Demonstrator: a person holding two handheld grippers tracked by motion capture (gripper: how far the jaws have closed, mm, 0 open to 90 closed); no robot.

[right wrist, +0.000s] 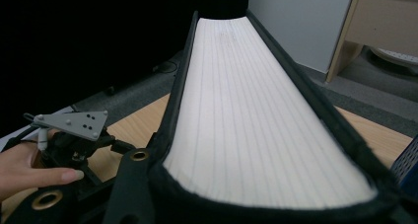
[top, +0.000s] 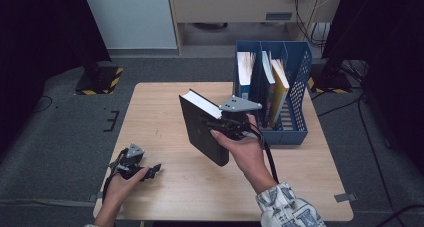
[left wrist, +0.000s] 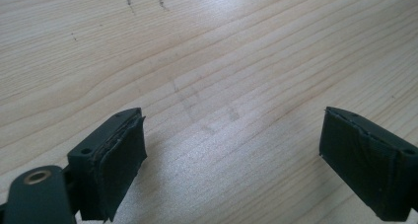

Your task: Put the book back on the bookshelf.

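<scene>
At the near left corner of the wooden table (top: 165,112), the left gripper (top: 150,170) rests low over the bare boards, its jaws spread wide with nothing between them; the left gripper view shows only wood grain and faint scuff marks between its black pads (left wrist: 121,172). Farther in, near the table's middle, the right gripper (top: 220,124) is clamped on a thick black hardcover book (top: 202,129), held clear of the tabletop and tilted, its white page edges turned up and to the far side. In the right gripper view the cover runs along both sides of the page block (right wrist: 256,115). Just to the right, at the far right of the table, a blue slotted file rack (top: 295,87) holds several upright books (top: 278,92). No title or label on any of them can be read.
</scene>
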